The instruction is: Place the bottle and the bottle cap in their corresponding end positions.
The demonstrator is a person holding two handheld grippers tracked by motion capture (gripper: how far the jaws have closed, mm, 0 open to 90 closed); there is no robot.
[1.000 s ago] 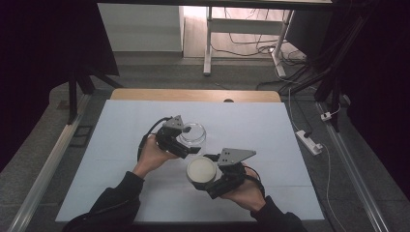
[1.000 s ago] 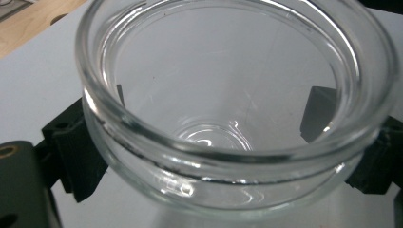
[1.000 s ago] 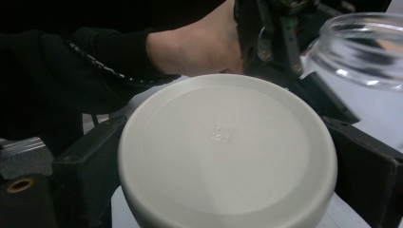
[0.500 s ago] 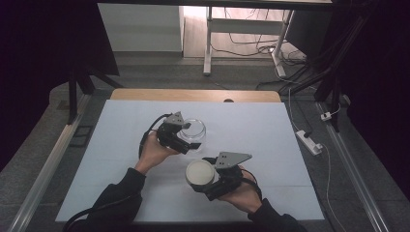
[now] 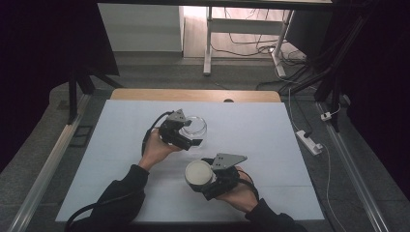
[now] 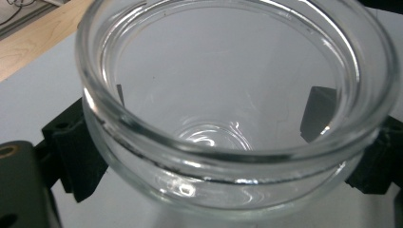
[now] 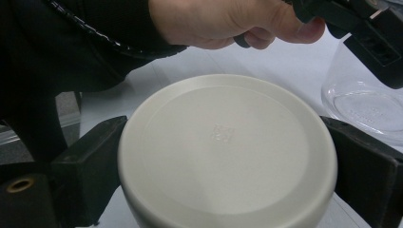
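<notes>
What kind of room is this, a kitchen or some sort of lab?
Most likely a lab or recording workspace, not a kitchen. The white-topped table sits inside a dark frame, loose cables and a power strip lie on the floor, and the person works a glass jar and cream lid with handheld grippers.

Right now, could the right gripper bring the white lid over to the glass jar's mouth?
Probably yes: the right gripper holds the white lid, and only bare table mat lies between it and the glass jar.
</notes>
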